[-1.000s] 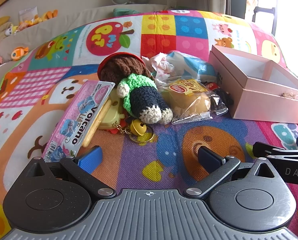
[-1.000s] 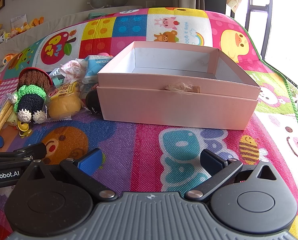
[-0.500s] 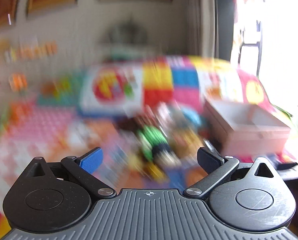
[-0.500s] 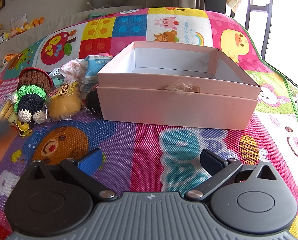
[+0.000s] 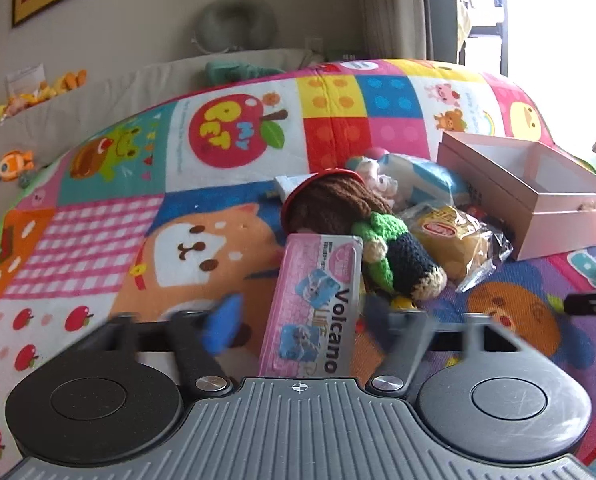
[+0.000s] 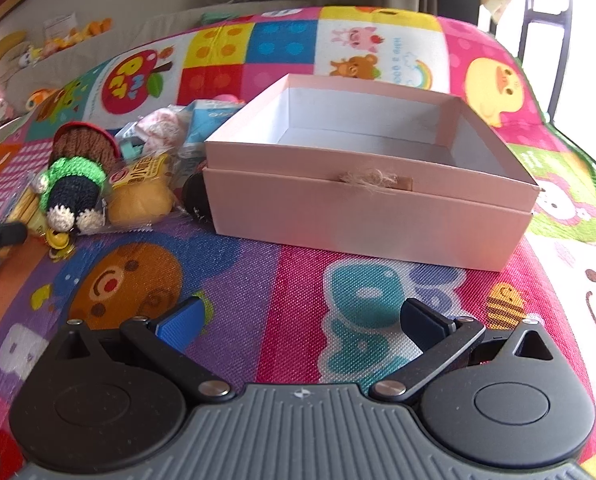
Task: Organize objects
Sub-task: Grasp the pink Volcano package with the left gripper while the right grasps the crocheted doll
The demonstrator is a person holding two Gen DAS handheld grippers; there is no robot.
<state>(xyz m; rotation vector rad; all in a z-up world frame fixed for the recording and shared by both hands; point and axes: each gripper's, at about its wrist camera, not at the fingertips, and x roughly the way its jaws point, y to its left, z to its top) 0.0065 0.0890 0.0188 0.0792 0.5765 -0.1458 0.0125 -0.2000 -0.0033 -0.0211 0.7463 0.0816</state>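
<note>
Bare mat is seen between the wide-open right claw and the pink box. The pink Volcano packet is flanked by the open left claw.

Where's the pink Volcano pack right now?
Left wrist view, centre: the Volcano pack lies on the mat between the left gripper fingers, against the crochet doll.

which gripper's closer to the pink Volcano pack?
Left. The left gripper has its fingers either side of the Volcano pack, not visibly clamped. The right gripper sits open over bare mat in front of the pink box, away from the pile.
</note>
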